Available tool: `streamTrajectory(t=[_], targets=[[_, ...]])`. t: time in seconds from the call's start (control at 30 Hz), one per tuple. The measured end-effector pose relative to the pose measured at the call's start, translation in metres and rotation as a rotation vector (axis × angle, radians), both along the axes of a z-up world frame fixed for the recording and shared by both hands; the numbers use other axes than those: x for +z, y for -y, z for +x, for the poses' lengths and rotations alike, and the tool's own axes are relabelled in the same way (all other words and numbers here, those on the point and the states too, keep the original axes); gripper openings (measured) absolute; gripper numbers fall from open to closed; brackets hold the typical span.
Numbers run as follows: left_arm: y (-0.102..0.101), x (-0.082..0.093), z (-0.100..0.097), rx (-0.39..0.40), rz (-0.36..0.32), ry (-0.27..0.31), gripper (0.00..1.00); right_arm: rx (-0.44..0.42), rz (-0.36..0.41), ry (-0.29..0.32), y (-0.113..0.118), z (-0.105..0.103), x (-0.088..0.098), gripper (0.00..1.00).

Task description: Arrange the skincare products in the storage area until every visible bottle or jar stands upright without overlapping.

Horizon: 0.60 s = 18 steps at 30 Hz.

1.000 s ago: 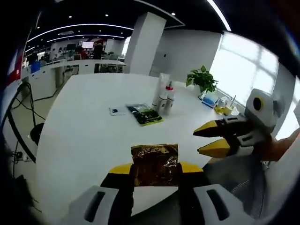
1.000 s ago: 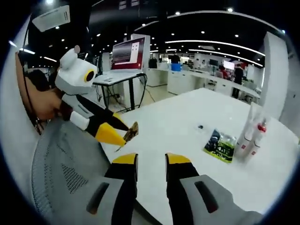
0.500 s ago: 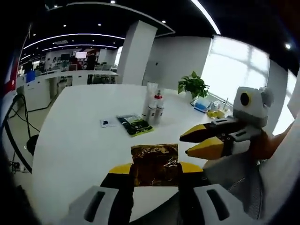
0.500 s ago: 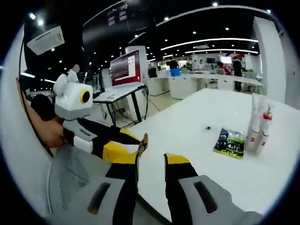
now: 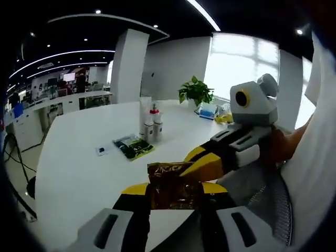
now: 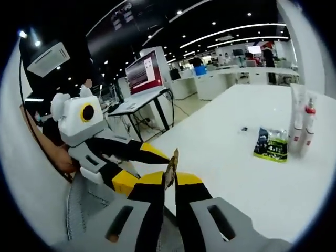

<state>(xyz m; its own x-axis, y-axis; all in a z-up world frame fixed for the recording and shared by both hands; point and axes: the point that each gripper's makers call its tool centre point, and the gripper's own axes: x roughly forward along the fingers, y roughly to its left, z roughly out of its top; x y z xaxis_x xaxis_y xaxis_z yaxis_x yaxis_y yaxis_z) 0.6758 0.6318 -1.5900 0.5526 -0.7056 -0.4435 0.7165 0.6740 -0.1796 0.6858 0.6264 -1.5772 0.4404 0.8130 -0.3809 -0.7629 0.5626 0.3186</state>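
My left gripper (image 5: 176,188) is shut on a gold-brown foil sachet (image 5: 172,176), held flat over the near edge of the white table (image 5: 79,168). My right gripper (image 5: 193,157) comes in from the right and meets the sachet's top right corner. In the right gripper view the sachet (image 6: 171,164) stands edge-on between the narrowed jaws of my right gripper (image 6: 169,181), with the left gripper (image 6: 152,169) beside it. Far across the table stand slim white bottles (image 5: 149,123) (image 6: 302,123), with a green packet (image 5: 134,147) (image 6: 272,144) lying next to them.
A small white card (image 5: 102,150) lies by the packet. A potted plant (image 5: 195,93) and small items sit at the table's far end. A grey mesh chair (image 5: 262,194) is under my grippers. A monitor on a stand (image 6: 149,73) is off the table's side.
The right gripper has moved in to the sachet and narrowed its jaws around its edge. The left gripper still holds the sachet. Both views have swung.
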Motion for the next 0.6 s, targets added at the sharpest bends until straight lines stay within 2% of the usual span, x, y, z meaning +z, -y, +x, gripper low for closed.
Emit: streamTrajectory(t=[0.17, 0.2, 0.23, 0.27, 0.33, 0.4, 0.47, 0.5, 0.6], targets=[[0.000, -0.001, -0.002, -0.017, 0.013, 0.006, 0.38, 0.005, 0.019, -0.021, 0.002, -0.002, 0.002, 0.00], [0.001, -0.003, -0.006, -0.035, 0.011, -0.015, 0.39, 0.016, 0.036, -0.044, 0.001, -0.006, 0.004, 0.00], [-0.001, -0.003, -0.007, -0.045, 0.011, -0.022, 0.40, 0.013, 0.030, -0.034, 0.002, -0.005, 0.004, 0.00], [-0.003, -0.002, -0.008, -0.055, -0.007, -0.033, 0.40, 0.017, 0.032, -0.029, 0.002, -0.006, 0.004, 0.00], [-0.002, 0.002, -0.011, -0.061, -0.064, -0.074, 0.44, 0.036, 0.084, -0.052, -0.001, -0.009, 0.010, 0.00], [-0.002, 0.006, -0.010, -0.061, -0.133, -0.113, 0.49, 0.035, 0.076, -0.041, 0.002, -0.008, 0.010, 0.00], [-0.002, 0.007, -0.010, -0.059, -0.173, -0.155, 0.52, 0.056, 0.109, -0.069, 0.000, -0.012, 0.014, 0.00], [-0.001, 0.008, -0.012, -0.067, -0.215, -0.198, 0.51, 0.056, 0.113, -0.072, 0.002, -0.012, 0.014, 0.00], [-0.001, 0.012, -0.014, -0.084, -0.290, -0.256, 0.49, 0.072, 0.150, -0.113, 0.001, -0.015, 0.017, 0.00]])
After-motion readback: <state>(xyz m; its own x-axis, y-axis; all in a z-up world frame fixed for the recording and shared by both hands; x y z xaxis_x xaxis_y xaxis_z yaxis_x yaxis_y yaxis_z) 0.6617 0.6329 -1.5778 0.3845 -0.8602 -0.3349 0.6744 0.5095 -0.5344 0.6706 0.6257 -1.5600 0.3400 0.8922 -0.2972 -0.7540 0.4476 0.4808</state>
